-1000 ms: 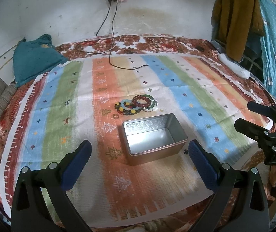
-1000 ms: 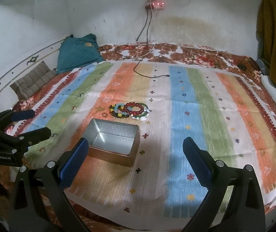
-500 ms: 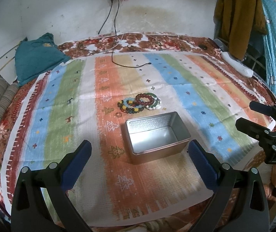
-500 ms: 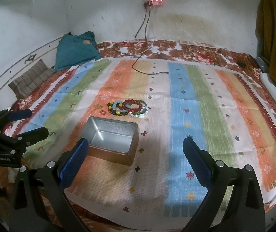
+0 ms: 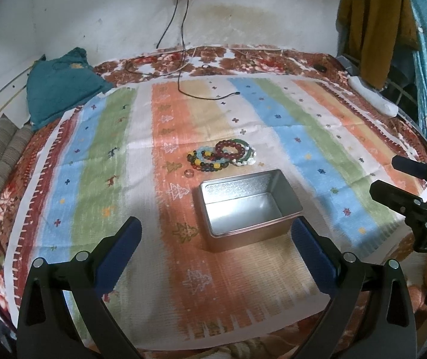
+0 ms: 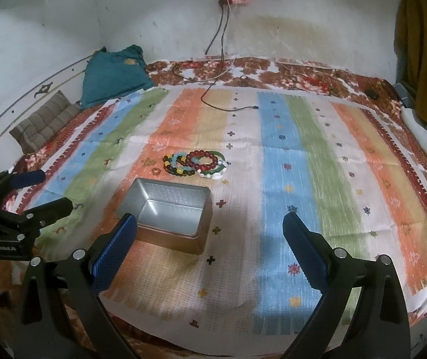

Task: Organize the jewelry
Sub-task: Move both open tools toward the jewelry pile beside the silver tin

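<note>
A pile of bead bracelets point(image 5: 222, 155) lies on the striped cloth, dark red, green, pale blue and dark multicolour ones overlapping; it also shows in the right wrist view point(image 6: 196, 164). A small ring point(image 5: 189, 173) lies just left of the pile, and shows in the right wrist view point(image 6: 155, 171). An open, empty metal tin point(image 5: 248, 206) point(image 6: 170, 214) stands just in front of the pile. My left gripper point(image 5: 216, 246) is open and empty, near the tin's front. My right gripper point(image 6: 210, 240) is open and empty, to the right of the tin.
The striped cloth point(image 5: 303, 125) covers a floral bed. A teal cushion point(image 5: 60, 83) and a striped pillow point(image 5: 1, 155) lie at the far left. A black cable point(image 5: 201, 95) trails onto the cloth from the wall. A white object point(image 5: 373, 100) lies at the right edge.
Both grippers have moved a little forward toward the tin and bracelets; the tin looks nearer in both views. Both stay open and empty.
</note>
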Demonstrator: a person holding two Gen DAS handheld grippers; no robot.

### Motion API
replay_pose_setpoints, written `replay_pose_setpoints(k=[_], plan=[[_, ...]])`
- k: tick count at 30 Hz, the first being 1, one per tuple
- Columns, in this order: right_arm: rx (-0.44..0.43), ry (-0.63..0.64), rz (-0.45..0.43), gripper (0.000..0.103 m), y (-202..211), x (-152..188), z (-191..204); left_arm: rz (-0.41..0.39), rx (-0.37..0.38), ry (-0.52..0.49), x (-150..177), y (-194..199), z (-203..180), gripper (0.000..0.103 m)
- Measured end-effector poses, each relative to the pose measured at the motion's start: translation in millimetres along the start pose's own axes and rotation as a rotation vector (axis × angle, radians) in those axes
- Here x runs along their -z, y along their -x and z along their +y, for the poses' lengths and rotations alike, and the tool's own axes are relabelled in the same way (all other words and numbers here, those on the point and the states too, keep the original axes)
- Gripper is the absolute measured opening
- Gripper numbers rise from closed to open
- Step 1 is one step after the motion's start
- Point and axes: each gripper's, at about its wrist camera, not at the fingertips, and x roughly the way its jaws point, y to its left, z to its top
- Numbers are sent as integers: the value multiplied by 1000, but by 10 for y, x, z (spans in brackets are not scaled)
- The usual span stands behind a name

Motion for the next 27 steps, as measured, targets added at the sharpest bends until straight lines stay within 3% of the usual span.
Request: replay_pose_setpoints(k=[10, 22, 27], plan=[[-1, -8, 29, 99, -111, -64, 2, 21, -45, 27, -55, -81, 43, 97], [-50, -29, 94, 99, -360, -233, -35, 106, -30, 55, -211, -350, 138, 97], [-36, -33, 108, 99, -471, -325, -71, 131, -73, 30, -304, -486, 169, 97]])
